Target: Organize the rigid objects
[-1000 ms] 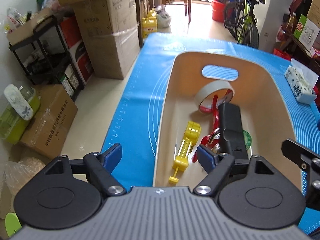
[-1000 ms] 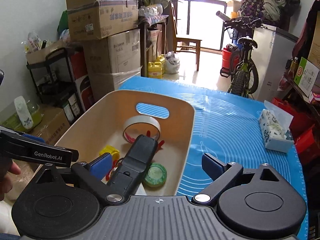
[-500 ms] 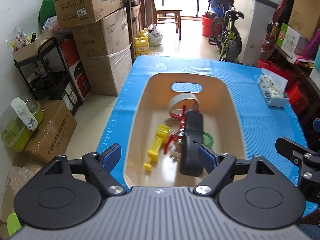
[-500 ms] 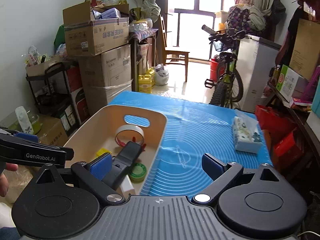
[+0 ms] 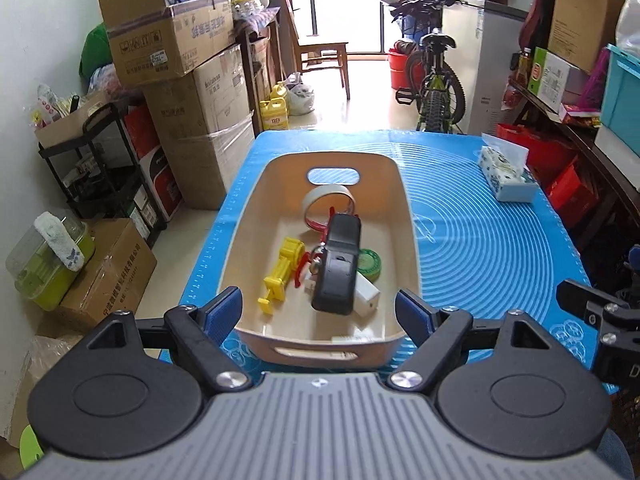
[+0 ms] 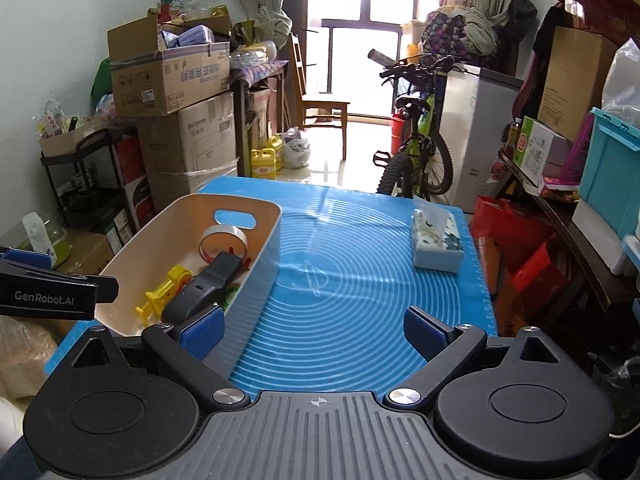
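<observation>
- Rigid objects lay gathered inside the beige bin [image 5: 404, 216], which sat on the blue mat [image 5: 480, 248], at about 12 o'clock from the left gripper [image 5: 319, 311] and about 10 o'clock from the right gripper [image 6: 314, 332].
- In the bin, the black device [image 5: 338, 264] lay lengthwise near the centre, propped over other pieces; the tape ring [image 5: 329, 202] stood on edge at its 12 o'clock, the yellow toy [image 5: 282, 270] lay at its 9 o'clock, a green roll [image 5: 370, 263] at its 3 o'clock, and a white block [image 5: 366, 290] at about 4 o'clock. Red plastic pieces [image 5: 301, 270] showed partly from beneath.
- The left gripper had its jaws spread wide and gripped nothing, poised above the bin's near wall.
- The right gripper was likewise wide apart and empty, over bare mat just beside the bin.
- A tissue pack [image 6: 437, 236] sat alone on the mat at about 1 o'clock from the right gripper, well apart from the bin.
- Handling judgement: the black device looked stiff, smooth and the heaviest piece; its narrower flanks near mid-length seemed the surest hold. The tape ring and yellow toy appeared light; pinching the ring across its band and the toy along its bar would likely suit.
- No loose hard item showed on the mat, so the sorting seemed nearly or fully finished.
</observation>
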